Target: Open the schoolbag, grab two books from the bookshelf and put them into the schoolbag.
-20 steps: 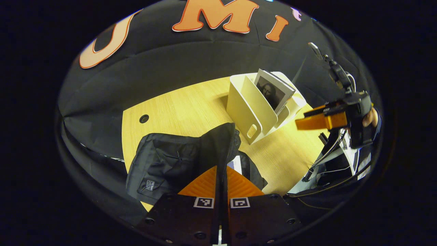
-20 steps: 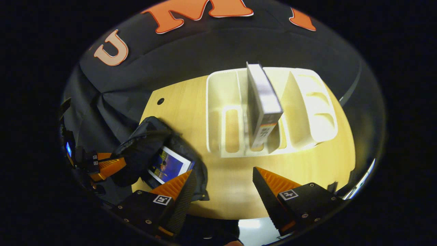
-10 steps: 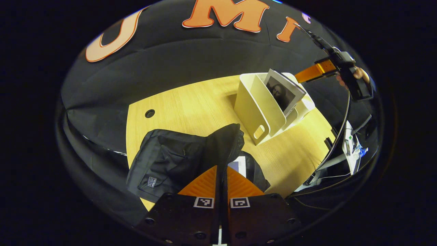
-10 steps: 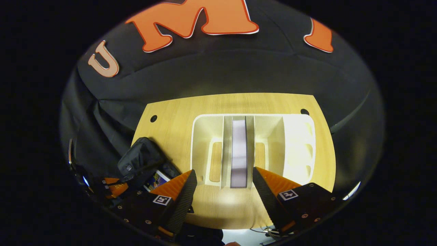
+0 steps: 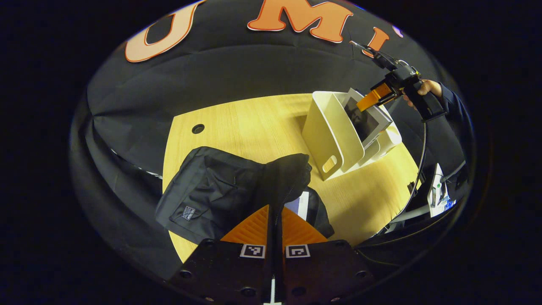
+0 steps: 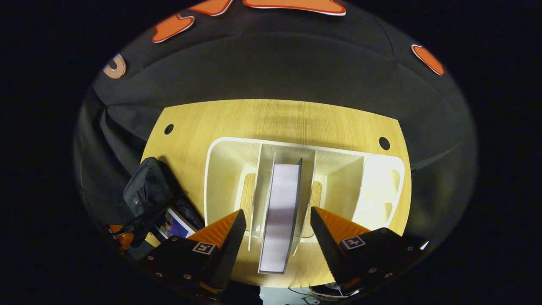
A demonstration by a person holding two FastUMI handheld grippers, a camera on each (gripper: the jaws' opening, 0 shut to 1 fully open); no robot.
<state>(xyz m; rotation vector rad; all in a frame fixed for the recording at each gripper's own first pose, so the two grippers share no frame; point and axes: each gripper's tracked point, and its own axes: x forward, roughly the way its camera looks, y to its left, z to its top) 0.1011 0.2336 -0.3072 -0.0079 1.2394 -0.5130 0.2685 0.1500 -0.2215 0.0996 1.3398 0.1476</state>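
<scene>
The black schoolbag [image 5: 211,190] lies on the wooden table with its mouth held up; my left gripper [image 5: 275,212] is shut on the zip edge of its flap. A book with a blue cover [image 5: 298,203] sits inside the bag [image 6: 146,190] and also appears at the book's corner [image 6: 173,224]. The cream bookshelf [image 5: 334,131] holds one upright book [image 5: 368,120] with a dark portrait cover. My right gripper [image 6: 277,218] is open right above that book [image 6: 281,212], one finger on each side, neither pressing. From the left gripper view, the right gripper [image 5: 374,96] hangs at the book's top.
The bookshelf [image 6: 224,169] has several slots; those beside the book hold nothing. The table [image 6: 275,118] has round cable holes at its far corners. A hand [image 5: 427,87] and sleeve hold the right gripper. Cables and equipment lie past the table's right edge.
My right gripper has come down over the shelf, so the book now stands between its open fingers. My left gripper keeps its hold on the bag's flap.
</scene>
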